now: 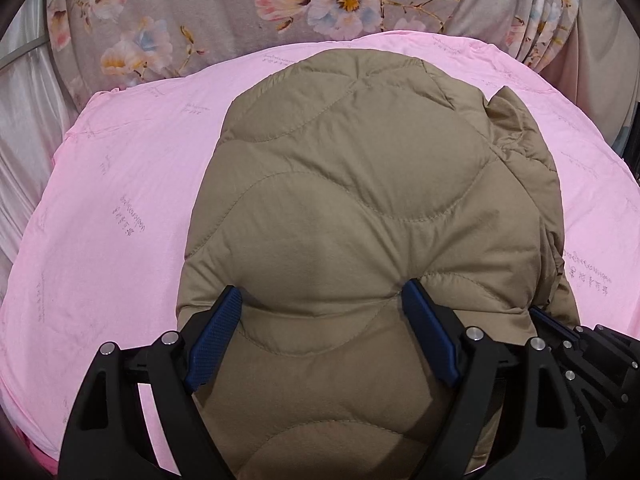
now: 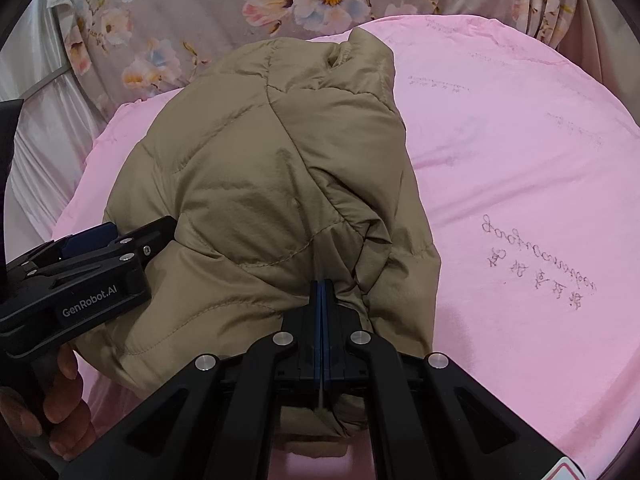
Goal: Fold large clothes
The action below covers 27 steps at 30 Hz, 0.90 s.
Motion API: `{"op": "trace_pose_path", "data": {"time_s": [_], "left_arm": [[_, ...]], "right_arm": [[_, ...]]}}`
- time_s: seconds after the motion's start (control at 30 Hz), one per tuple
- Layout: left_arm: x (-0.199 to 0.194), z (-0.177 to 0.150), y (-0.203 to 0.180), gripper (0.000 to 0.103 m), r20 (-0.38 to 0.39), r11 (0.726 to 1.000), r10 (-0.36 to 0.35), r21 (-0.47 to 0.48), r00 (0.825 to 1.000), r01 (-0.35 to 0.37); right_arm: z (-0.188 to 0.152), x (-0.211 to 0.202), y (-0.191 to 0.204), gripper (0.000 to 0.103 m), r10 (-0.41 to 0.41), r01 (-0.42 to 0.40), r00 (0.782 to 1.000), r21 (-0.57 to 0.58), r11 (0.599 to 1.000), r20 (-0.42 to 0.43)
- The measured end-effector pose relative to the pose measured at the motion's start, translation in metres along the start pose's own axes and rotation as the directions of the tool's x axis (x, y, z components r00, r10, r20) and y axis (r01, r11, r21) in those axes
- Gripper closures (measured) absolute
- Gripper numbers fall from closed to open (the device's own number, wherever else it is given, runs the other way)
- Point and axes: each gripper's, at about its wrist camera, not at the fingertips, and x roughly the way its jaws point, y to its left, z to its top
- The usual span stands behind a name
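A tan quilted puffer jacket (image 1: pixel 360 208) lies folded into a long bundle on a pink sheet (image 1: pixel 120 208). My left gripper (image 1: pixel 322 300) is open, its blue fingers (image 1: pixel 218 332) spread across the jacket's near end and pressing on it. My right gripper (image 2: pixel 322 286) is shut on a fold of the jacket (image 2: pixel 280 168) at its near right edge. The left gripper (image 2: pixel 100 248) also shows in the right wrist view, at the jacket's left side. The right gripper's black frame (image 1: pixel 580 344) shows at the lower right of the left wrist view.
A grey floral fabric (image 1: pixel 280 4) hangs behind the pink sheet (image 2: pixel 520 160). A pale satin curtain (image 1: pixel 24 120) is at the far left. A hand (image 2: pixel 60 400) holds the left gripper's handle. Pink sheet lies bare to the right of the jacket.
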Motion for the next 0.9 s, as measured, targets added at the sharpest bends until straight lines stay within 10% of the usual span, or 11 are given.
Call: {"op": "trace_pose_path", "data": {"time_s": [0.3, 0.4, 0.47, 0.57, 0.73, 0.9], "left_arm": [[-0.017, 0.01, 0.024, 0.024, -0.025, 0.995, -0.089, -0.045, 0.996, 0.087], [-0.026, 0.023, 0.053, 0.021, -0.026, 0.985, -0.138, -0.112, 0.99, 0.135], [-0.025, 0.032, 0.077, 0.014, -0.03, 0.97, -0.18, -0.171, 0.983, 0.172], [-0.009, 0.04, 0.107, 0.009, -0.063, 0.939, -0.248, -0.261, 0.967, 0.224], [0.035, 0.033, 0.131, 0.007, -0.13, 0.846, -0.426, -0.407, 0.895, 0.343], [0.067, 0.021, 0.136, 0.005, -0.094, 0.683, -0.63, -0.541, 0.771, 0.491]], "right_arm": [[0.022, -0.022, -0.017, 0.096, 0.092, -0.087, 0.994, 0.1, 0.991, -0.053], [0.036, -0.039, -0.03, 0.072, 0.143, -0.141, 0.99, 0.14, 0.98, -0.004], [0.046, -0.044, -0.041, 0.036, 0.166, -0.168, 0.986, 0.172, 0.971, 0.026], [0.055, -0.035, -0.055, 0.028, 0.193, -0.189, 0.981, 0.214, 0.959, 0.0], [0.058, 0.003, -0.076, 0.026, 0.307, -0.262, 0.948, 0.34, 0.903, -0.086], [0.045, 0.033, -0.082, 0.019, 0.479, -0.392, 0.874, 0.463, 0.795, -0.081]]}}
